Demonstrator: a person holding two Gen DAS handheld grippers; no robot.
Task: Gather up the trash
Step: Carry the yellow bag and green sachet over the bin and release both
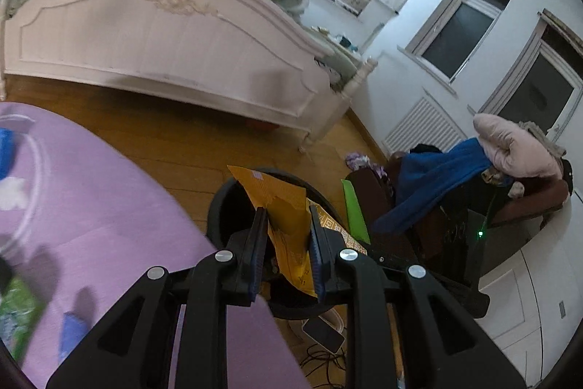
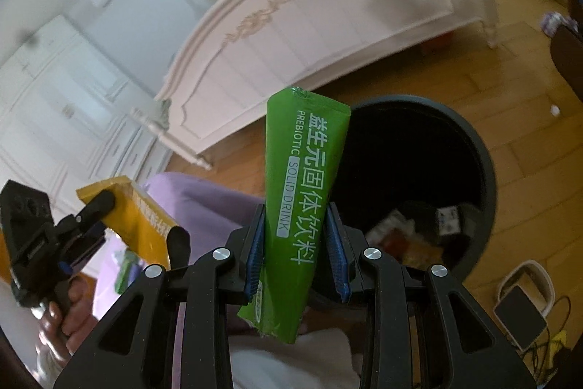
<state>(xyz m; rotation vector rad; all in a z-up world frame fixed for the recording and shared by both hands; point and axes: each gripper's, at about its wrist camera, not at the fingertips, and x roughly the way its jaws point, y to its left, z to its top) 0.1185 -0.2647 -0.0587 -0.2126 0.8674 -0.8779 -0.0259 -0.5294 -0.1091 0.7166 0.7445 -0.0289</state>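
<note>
A pale pink wooden bed [image 1: 156, 35] fills the far side of the room, with a lilac round rug [image 1: 109, 206] on the wood floor [image 1: 175, 133] to its near left. Between rug and a heaped dark armchair [image 1: 455, 206] stands the round black plastic waste bin [image 2: 473, 148], open-topped, with scraps of packaging already at its bottom.

The left gripper [image 1: 286, 236] has its jaws clamped on a crumpled yellow-orange paper envelope [image 1: 284, 217], which juts out over the near rim of the bin in the left wrist view. The right gripper [image 2: 297, 228] has its jaws closed on a long green foil drink sachet [image 2: 302, 192], gripped near its lower end so most of it stands up and forward, its top against the bin's left rim in the right wrist view.

Both pieces seem poised for the drop. To do it well, each gripper should be carried until its item hangs wholly inside the rim, tilted nose-down, before the jaws part. The sachet is light and stiff and could tip outward, so it wants to be nearer the bin's middle. The envelope is wide and may catch the rim; releasing one item at a time should avoid a tangle.
</note>
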